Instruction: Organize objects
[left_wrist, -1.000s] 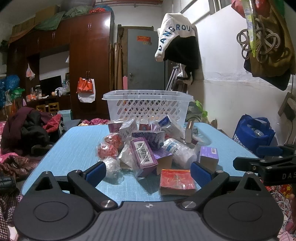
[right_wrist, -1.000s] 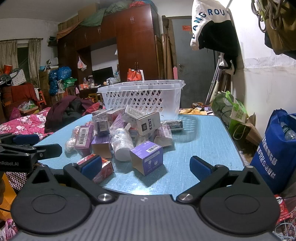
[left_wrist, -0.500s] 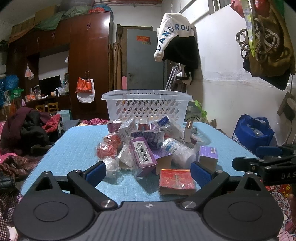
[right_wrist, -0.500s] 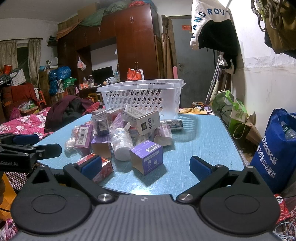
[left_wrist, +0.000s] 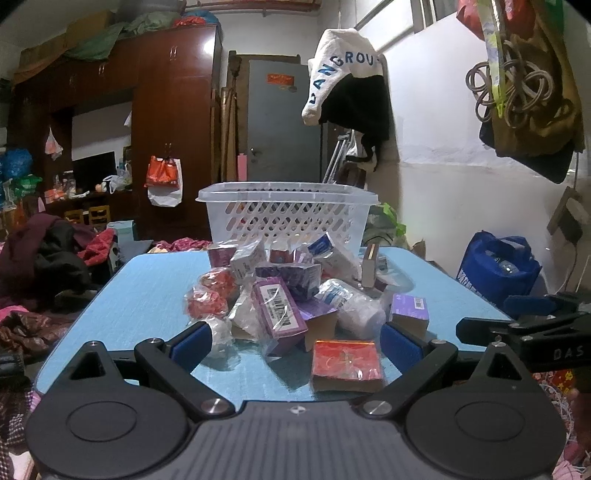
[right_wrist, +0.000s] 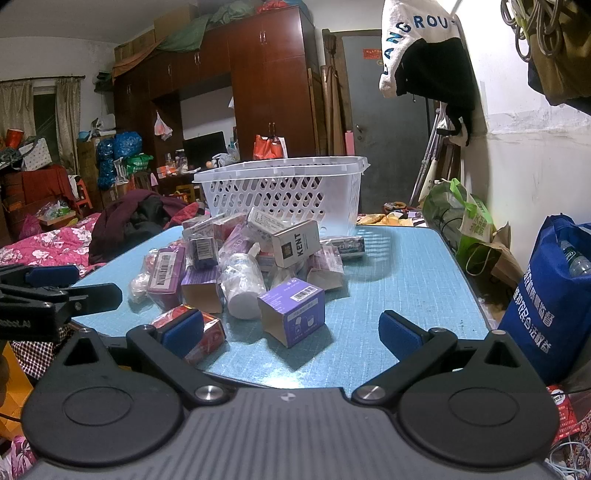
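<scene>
A pile of small boxes and wrapped packets lies on the blue table (left_wrist: 140, 295). A white slotted basket (left_wrist: 288, 218) stands behind it; it also shows in the right wrist view (right_wrist: 284, 192). My left gripper (left_wrist: 293, 341) is open and empty at the table's near edge, with a red box (left_wrist: 345, 363) and a purple barcode box (left_wrist: 279, 310) just ahead. My right gripper (right_wrist: 291, 332) is open and empty, with a purple box (right_wrist: 293, 310) ahead between its fingers. A white bottle (right_wrist: 242, 286) and a KENT box (right_wrist: 295, 247) lie further back.
The right gripper shows at the right edge of the left wrist view (left_wrist: 524, 328); the left gripper shows at the left edge of the right wrist view (right_wrist: 48, 299). A blue bag (right_wrist: 550, 295) stands right of the table. Clothes and bedding (right_wrist: 55, 243) lie to the left.
Both views shifted very slightly; the grippers stay open and the pile has not moved.
</scene>
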